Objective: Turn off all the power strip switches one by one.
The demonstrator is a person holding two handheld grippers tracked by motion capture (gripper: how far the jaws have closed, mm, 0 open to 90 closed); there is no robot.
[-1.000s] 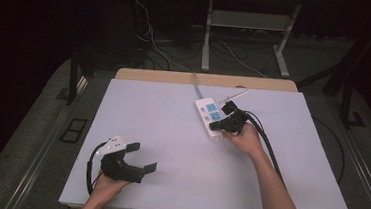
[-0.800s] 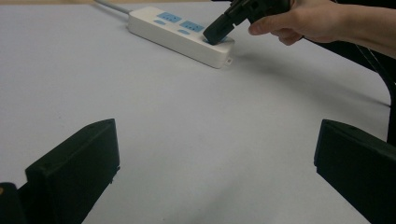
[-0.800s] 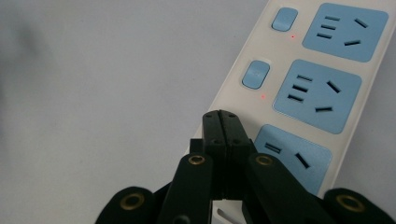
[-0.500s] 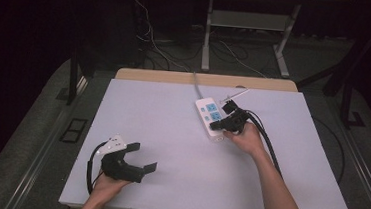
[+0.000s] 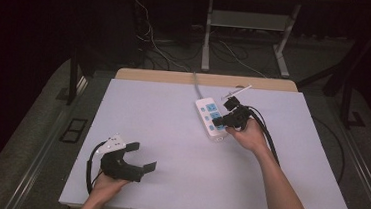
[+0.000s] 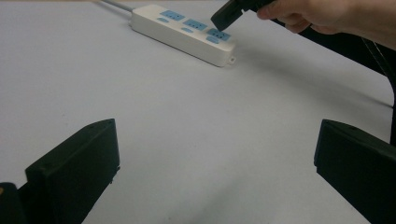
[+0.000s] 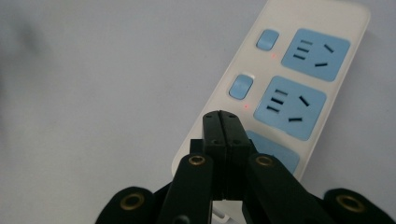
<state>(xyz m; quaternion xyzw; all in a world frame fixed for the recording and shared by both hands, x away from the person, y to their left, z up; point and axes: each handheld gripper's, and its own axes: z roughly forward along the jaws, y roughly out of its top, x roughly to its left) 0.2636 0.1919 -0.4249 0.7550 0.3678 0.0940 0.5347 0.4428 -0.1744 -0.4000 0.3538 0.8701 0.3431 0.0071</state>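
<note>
The white power strip [image 5: 210, 118] is lying flat on the pale table [image 5: 181, 134], toward its far side and a little right of centre, with its grey cord [image 5: 196, 87] running off past the far edge. It is showing three blue sockets in a row, each with a small blue switch [image 7: 241, 86] beside it, and tiny red lights are glowing next to the two switches you can see in the right gripper view. You are holding your right gripper [image 5: 228, 119] over the near end of the strip, its two jaws pressed fully together with nothing between them, their tip sitting at the near socket's side of the strip; whether the tip is touching the plastic cannot be told. Your right hand [image 5: 248, 134] is wrapping the gripper just behind it, cables trailing back along your forearm. Well apart, near the front left of the table, you are keeping your left gripper [image 5: 141, 157] low over bare surface, its jaws spread wide and holding nothing, pointing across toward the strip.
</note>
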